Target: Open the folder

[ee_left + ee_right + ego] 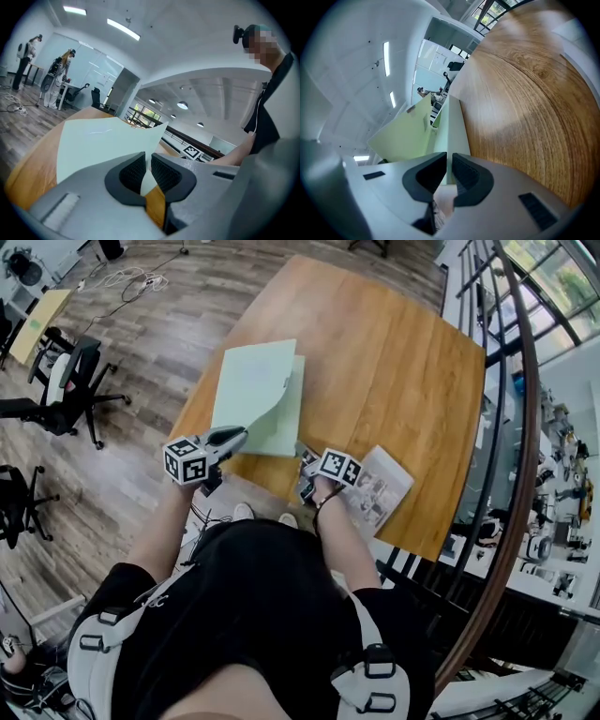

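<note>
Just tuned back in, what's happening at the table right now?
A person is opening a pale green folder on the wooden table. The left gripper is shut on the front cover at its near corner and holds it raised, partly open. The right gripper pinches the folder's bottom layer at its near edge. A printed leaflet lies untouched by the table's near edge.

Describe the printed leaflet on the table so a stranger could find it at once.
Start at the big wooden table. Along its near edge, just right of the right gripper, lies a flat printed leaflet. Unlike the plain pale green folder, it is white with pictures.
</note>
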A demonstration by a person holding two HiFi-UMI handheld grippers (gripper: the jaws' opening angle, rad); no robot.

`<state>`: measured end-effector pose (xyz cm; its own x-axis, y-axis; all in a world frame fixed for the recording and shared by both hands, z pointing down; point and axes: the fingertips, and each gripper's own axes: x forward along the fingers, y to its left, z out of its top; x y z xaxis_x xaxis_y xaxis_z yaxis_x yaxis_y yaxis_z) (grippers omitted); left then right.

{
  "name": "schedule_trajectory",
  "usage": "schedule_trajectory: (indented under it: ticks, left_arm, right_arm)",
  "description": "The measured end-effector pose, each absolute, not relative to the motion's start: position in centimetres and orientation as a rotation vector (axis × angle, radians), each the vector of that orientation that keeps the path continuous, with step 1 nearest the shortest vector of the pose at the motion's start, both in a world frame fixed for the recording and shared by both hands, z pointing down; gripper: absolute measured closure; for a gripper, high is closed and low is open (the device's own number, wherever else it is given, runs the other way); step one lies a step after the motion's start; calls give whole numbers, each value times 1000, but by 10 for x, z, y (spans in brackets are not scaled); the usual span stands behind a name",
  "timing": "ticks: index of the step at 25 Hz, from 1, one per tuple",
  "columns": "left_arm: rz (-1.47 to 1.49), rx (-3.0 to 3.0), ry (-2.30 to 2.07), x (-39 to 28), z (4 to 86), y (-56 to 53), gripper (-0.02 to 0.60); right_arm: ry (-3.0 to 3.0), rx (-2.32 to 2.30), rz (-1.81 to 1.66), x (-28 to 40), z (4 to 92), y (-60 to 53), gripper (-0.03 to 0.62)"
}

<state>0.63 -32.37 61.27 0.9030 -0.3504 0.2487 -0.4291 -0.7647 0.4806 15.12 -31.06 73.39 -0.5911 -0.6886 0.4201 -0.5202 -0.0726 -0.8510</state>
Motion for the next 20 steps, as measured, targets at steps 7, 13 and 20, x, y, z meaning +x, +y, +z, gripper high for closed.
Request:
schedule_trajectory:
  ticks: [7,13,20]
  left_arm:
    - [7,2508,-858,-69,576,-333,564]
    - [-77,2463,-1192,-139,569,-340,580]
    - [-154,2166,-1517,-227,606,-346,581]
  right_arm:
    - [2102,-1418,-1731,150,732,-310,554]
    - [2140,-1467,-1706,150,732,-309,556]
    - [2150,-1495,-1700,150,730,-308,556]
